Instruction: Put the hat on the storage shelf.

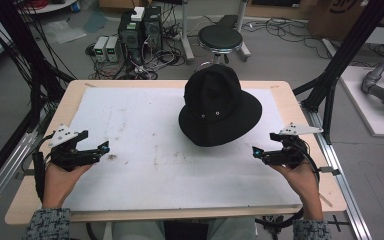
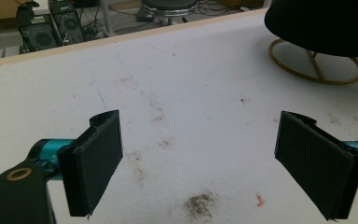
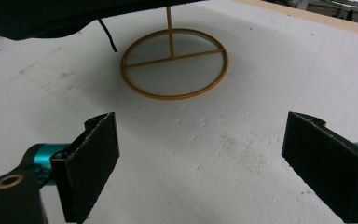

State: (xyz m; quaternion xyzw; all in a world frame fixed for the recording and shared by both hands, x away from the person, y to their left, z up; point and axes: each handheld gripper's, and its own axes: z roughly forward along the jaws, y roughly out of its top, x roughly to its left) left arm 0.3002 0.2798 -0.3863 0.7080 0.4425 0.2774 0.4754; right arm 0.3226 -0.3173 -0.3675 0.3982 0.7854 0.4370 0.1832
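The left gripper [image 1: 104, 147] hung with jaws wide apart, nothing between them, over the white mat [image 1: 130, 120]. Mid-table, the black hat [image 1: 219, 107] perched on a thin yellow wire stand [image 3: 173, 63] (light, easily toppled by a brim tug). The right gripper [image 1: 256, 151] was equally spread and empty. Nothing blocked either approach.
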